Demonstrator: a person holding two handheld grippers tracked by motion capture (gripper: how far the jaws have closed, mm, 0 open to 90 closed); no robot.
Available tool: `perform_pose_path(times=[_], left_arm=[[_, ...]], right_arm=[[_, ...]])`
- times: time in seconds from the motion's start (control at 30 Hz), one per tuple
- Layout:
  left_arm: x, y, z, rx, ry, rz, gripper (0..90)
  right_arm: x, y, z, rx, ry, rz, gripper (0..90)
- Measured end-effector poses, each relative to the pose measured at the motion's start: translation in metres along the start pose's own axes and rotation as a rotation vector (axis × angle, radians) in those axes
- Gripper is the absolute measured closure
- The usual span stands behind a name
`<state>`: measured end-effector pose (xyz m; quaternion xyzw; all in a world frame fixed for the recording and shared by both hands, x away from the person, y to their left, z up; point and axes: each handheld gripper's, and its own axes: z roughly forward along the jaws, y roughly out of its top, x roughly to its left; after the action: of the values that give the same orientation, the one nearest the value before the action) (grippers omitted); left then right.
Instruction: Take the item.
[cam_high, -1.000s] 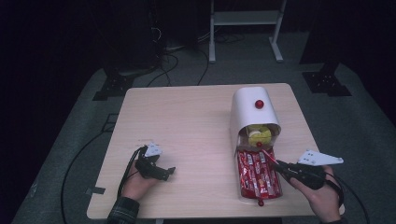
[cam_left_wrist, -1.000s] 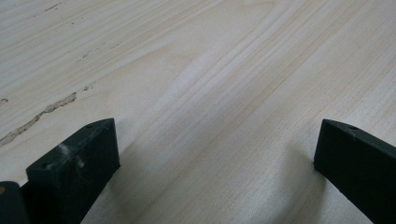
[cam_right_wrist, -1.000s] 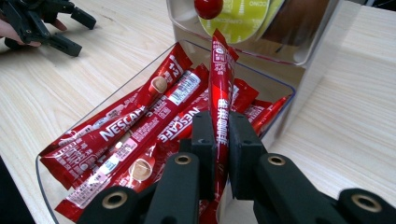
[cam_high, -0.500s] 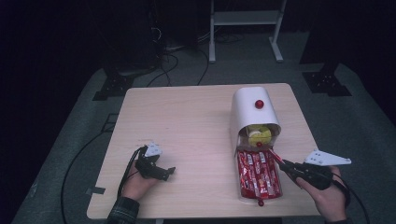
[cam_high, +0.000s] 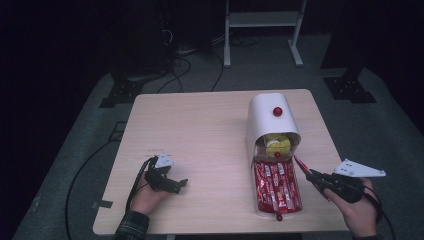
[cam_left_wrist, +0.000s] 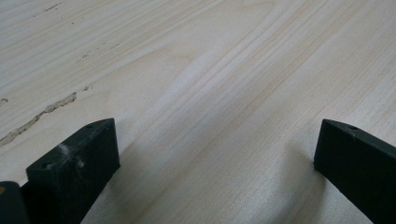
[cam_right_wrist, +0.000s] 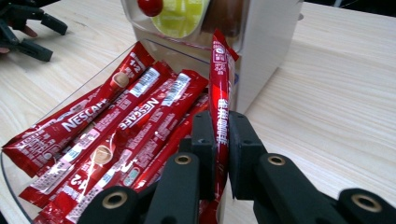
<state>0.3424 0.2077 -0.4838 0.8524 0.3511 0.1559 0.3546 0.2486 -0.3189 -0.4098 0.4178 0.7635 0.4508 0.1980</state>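
The right gripper (cam_right_wrist: 219, 140) pinches one red coffee stick (cam_right_wrist: 220, 93) between its jaws, which are pressed together on the lower part of the packet. The stick stands almost upright in the right gripper view, and its top end is just beside the white dispenser (cam_high: 267, 117) wall. In the high view this stick (cam_high: 301, 165) is at the right edge of the clear tray (cam_high: 260, 212), where the other sticks (cam_high: 275, 187) lie side by side. The left gripper (cam_high: 167, 181) rests on the table (cam_high: 200, 130), well apart from the tray, with its jaws spread and nothing between them.

I think the main risk is the grip itself. The packet is thin and glossy, and it is held low on its length, so it may swing or slide out if the hand moves fast. Then it would fall on the table or back across the pile.

A second risk is the top end of the stick: it is so near to the dispenser that a move toward it could hit the wall and bend the packet or push it out of the jaws.

The tray also looks light and nobody holds it. If the stick or the jaws catch on its rim, the tray may shift and the other sticks may spill. Too hard pressing could maybe burst the packet, but I cannot tell how strong it is
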Motion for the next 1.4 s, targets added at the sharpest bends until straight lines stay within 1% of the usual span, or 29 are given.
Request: perform_pose_path(times=[0.27, 0.57, 0.7, 0.8, 1.0, 1.4], left_arm=[[0.0, 0.0, 0.0, 0.0, 0.0, 0.0, 0.0], [0.0, 0.0, 0.0, 0.0, 0.0, 0.0, 0.0], [0.0, 0.0, 0.0, 0.0, 0.0, 0.0, 0.0], [0.0, 0.0, 0.0, 0.0, 0.0, 0.0, 0.0], [0.0, 0.0, 0.0, -0.003, 0.0, -0.004, 0.0], [0.0, 0.0, 0.0, -0.003, 0.001, 0.0, 0.0]], right_arm=[[-0.009, -0.002, -0.004, -0.022, -0.03, 0.017, 82.1], [-0.016, -0.004, -0.005, -0.033, -0.061, 0.034, 82.0], [-0.021, -0.005, -0.004, -0.032, -0.075, 0.051, 82.0], [-0.025, -0.007, 0.001, -0.029, -0.084, 0.062, 82.0], [-0.028, -0.009, 0.011, -0.015, -0.087, 0.073, 81.9], [-0.029, -0.011, 0.031, 0.01, -0.086, 0.085, 81.9]])
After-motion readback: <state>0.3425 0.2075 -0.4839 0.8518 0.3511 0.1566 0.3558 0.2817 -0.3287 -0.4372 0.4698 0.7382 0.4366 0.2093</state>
